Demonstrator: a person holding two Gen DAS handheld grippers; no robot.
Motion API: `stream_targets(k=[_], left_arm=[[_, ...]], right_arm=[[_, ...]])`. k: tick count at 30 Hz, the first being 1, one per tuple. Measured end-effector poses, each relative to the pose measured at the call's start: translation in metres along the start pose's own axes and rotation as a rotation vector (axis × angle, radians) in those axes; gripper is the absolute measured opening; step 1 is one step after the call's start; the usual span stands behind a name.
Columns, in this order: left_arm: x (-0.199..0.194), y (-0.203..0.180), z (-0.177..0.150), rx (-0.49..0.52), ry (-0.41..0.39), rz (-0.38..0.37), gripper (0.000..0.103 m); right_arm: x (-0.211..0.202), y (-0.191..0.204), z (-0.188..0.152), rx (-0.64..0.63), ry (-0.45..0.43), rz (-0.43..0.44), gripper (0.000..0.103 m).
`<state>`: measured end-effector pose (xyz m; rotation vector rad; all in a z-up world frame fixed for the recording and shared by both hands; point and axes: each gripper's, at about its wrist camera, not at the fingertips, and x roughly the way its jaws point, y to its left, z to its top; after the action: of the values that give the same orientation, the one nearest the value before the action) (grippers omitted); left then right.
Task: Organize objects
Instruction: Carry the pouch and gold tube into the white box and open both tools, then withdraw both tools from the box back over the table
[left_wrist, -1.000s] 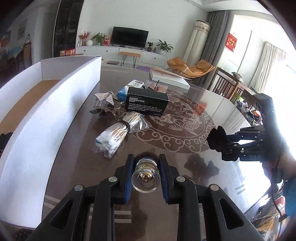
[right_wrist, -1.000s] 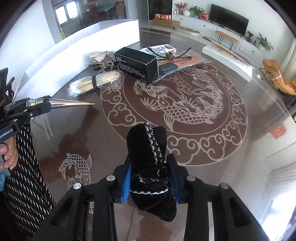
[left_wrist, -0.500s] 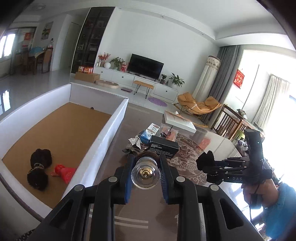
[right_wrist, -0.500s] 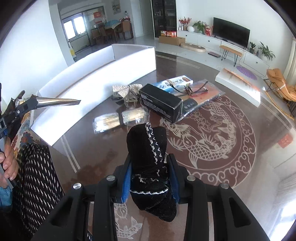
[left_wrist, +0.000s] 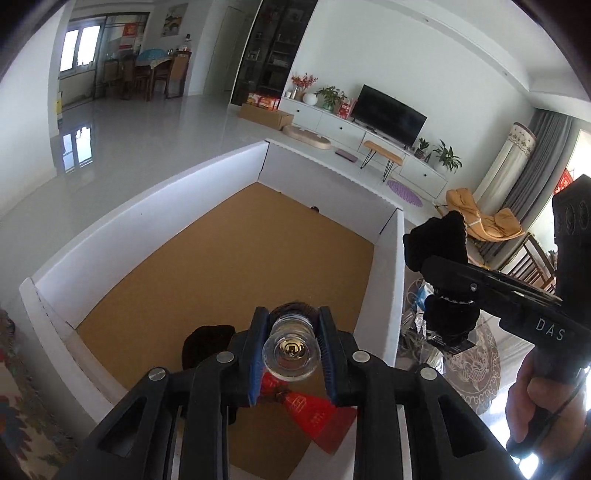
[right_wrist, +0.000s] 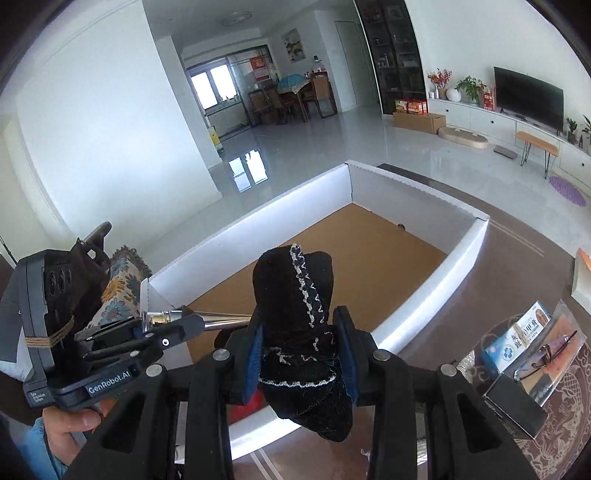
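Above the near end of a white-walled box (left_wrist: 388, 280), in the left wrist view, the left gripper (left_wrist: 291, 350) is clamped on a clear knob (left_wrist: 291, 354) with a brass centre, its blue pads pressing both sides. Below it lies the box's brown floor, mostly bare from the middle to the far wall. At the near end a red item (left_wrist: 321, 413) and a dark bundle (left_wrist: 203, 343) lie on that floor, partly hidden by the fingers. The box's right wall runs from beside the gripper to the far corner, and beyond it the dark table (left_wrist: 476, 365) shows. The right gripper (left_wrist: 439, 280) hangs over that wall's outer side, holding a black pouch (left_wrist: 436, 240), with a hand (left_wrist: 535, 402) on its grip.

In the right wrist view, the right gripper (right_wrist: 301, 350) is closed on the black pouch (right_wrist: 295, 295), which has white stitching and stands up between the pads, its lower end hanging under them. It sits over the box's (right_wrist: 458, 258) near right edge, with the open brown floor ahead and the white rim continuous on all visible sides. At left the left gripper (right_wrist: 173, 325) holds the knob's (right_wrist: 214, 319) metal cone level over the near corner, tip close to the right gripper's left finger. To the right, on the table (right_wrist: 517, 236) outside the box, lie a black carton (right_wrist: 517, 410), a blue-and-white packet (right_wrist: 517, 336) and spectacles (right_wrist: 546, 354), all close together.
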<state>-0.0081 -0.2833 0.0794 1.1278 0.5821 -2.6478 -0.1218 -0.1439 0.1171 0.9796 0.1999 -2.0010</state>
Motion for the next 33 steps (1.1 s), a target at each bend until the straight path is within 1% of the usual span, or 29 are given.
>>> stream_targets(k=[2, 3, 4, 5, 6, 7, 8, 10, 12, 14, 15, 16, 18, 20, 22, 25, 27, 30, 32, 33], left_arm=[[0.025, 0.006, 0.001, -0.004, 0.08, 0.08, 0.03], [0.038, 0.007, -0.001, 0.0, 0.12, 0.119, 0.041], [0.047, 0.009, -0.002, 0.002, 0.149, 0.156, 0.062], [0.052, 0.012, -0.003, 0.004, 0.158, 0.191, 0.072], [0.053, 0.014, -0.004, -0.002, 0.156, 0.212, 0.076], [0.049, 0.016, -0.003, -0.01, 0.136, 0.201, 0.077], [0.044, 0.016, -0.003, -0.011, 0.109, 0.192, 0.078], [0.038, 0.017, -0.004, -0.013, 0.07, 0.201, 0.083], [0.034, 0.017, -0.006, -0.022, 0.036, 0.2, 0.083], [0.027, 0.015, -0.01, -0.038, -0.002, 0.179, 0.083], [0.022, 0.013, -0.013, -0.045, -0.025, 0.17, 0.083], [0.017, 0.009, -0.017, -0.049, -0.048, 0.164, 0.084], [0.005, 0.0, -0.024, -0.051, -0.085, 0.156, 0.084], [-0.005, -0.009, -0.034, -0.047, -0.119, 0.123, 0.084], [-0.017, -0.025, -0.043, -0.04, -0.146, 0.069, 0.084], [-0.03, -0.057, -0.056, 0.001, -0.174, -0.042, 0.084], [-0.037, -0.084, -0.069, 0.056, -0.18, -0.129, 0.084], [-0.041, -0.125, -0.091, 0.155, -0.154, -0.252, 0.084], [-0.035, -0.15, -0.108, 0.22, -0.106, -0.311, 0.084], [-0.03, -0.163, -0.116, 0.253, -0.076, -0.329, 0.084]], right_arm=[[0.028, 0.006, 0.004, 0.01, 0.041, -0.025, 0.038], [0.041, 0.006, 0.004, 0.025, 0.068, -0.045, 0.041], [0.053, 0.005, 0.004, 0.039, 0.096, -0.061, 0.049], [0.061, 0.004, 0.004, 0.051, 0.111, -0.07, 0.056], [0.063, 0.004, 0.003, 0.056, 0.108, -0.078, 0.068], [0.061, 0.003, 0.0, 0.056, 0.089, -0.089, 0.073], [0.057, 0.002, -0.002, 0.053, 0.069, -0.098, 0.075], [0.041, 0.001, -0.01, 0.048, 0.034, -0.104, 0.082], [0.022, -0.002, -0.023, 0.034, -0.008, -0.117, 0.083], [0.0, -0.007, -0.041, 0.01, -0.048, -0.147, 0.087], [-0.013, -0.01, -0.052, -0.004, -0.063, -0.173, 0.092], [-0.024, -0.016, -0.064, -0.019, -0.073, -0.2, 0.095], [-0.044, -0.029, -0.092, -0.042, -0.082, -0.252, 0.095], [-0.062, -0.046, -0.124, -0.046, -0.077, -0.313, 0.095], [-0.08, -0.07, -0.159, -0.035, -0.062, -0.386, 0.095], [-0.105, -0.105, -0.211, 0.019, -0.024, -0.493, 0.095], [-0.121, -0.127, -0.24, 0.069, 0.005, -0.544, 0.095], [-0.144, -0.155, -0.27, 0.148, 0.024, -0.593, 0.095], [-0.156, -0.166, -0.288, 0.197, 0.027, -0.611, 0.095], [-0.159, -0.171, -0.293, 0.218, 0.028, -0.617, 0.095]])
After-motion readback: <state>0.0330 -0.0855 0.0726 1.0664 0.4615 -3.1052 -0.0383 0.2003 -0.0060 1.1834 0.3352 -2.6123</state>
